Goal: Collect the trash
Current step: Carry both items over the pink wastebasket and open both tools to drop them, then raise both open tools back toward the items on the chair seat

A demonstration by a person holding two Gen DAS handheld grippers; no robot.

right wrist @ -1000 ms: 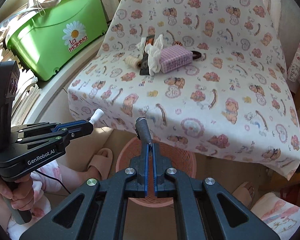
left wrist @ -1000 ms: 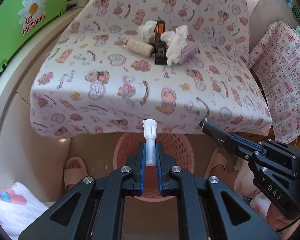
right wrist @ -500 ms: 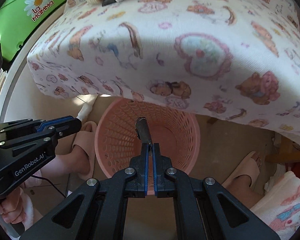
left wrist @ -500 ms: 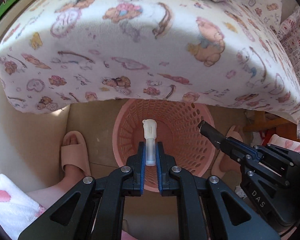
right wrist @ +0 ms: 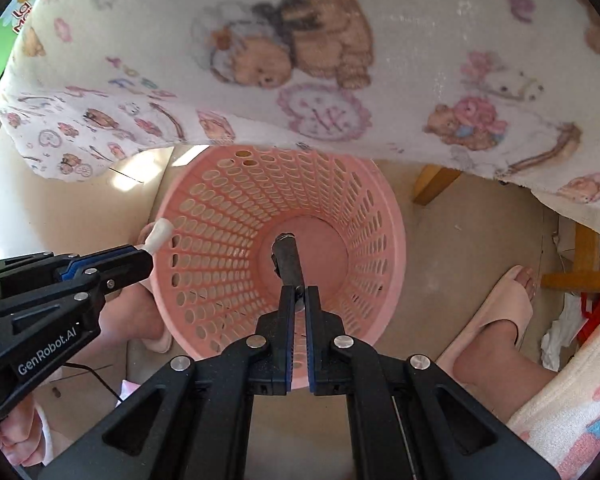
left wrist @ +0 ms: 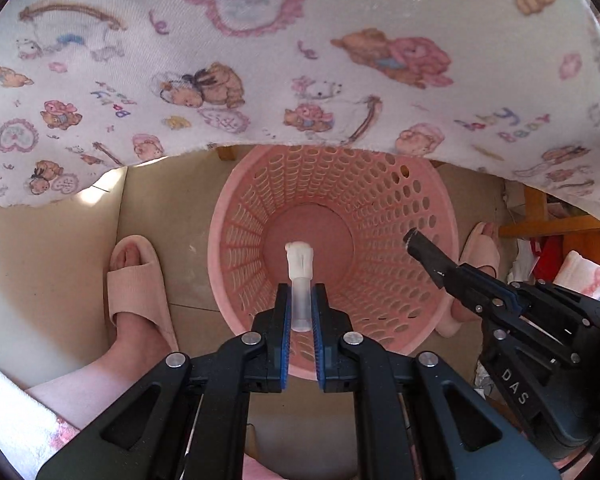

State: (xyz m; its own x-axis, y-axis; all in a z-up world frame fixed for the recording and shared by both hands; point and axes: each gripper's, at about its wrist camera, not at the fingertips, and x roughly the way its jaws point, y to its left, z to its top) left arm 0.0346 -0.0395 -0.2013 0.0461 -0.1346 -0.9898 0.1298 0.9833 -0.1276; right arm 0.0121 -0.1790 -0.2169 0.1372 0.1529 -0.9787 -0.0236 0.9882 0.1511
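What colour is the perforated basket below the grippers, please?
Pink; the basket shows best in the left wrist view.

The basket stands on the floor, partly under the cloth's hanging edge. A slippered foot flanks it on each side. Both tongs hang above its opening, each holding a small piece.

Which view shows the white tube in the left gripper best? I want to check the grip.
The left wrist view: the white tube stands centred between the left gripper pads, over the pink basket. The right wrist view shows only its tip poking from the closed fingers, sideways at the basket rim.
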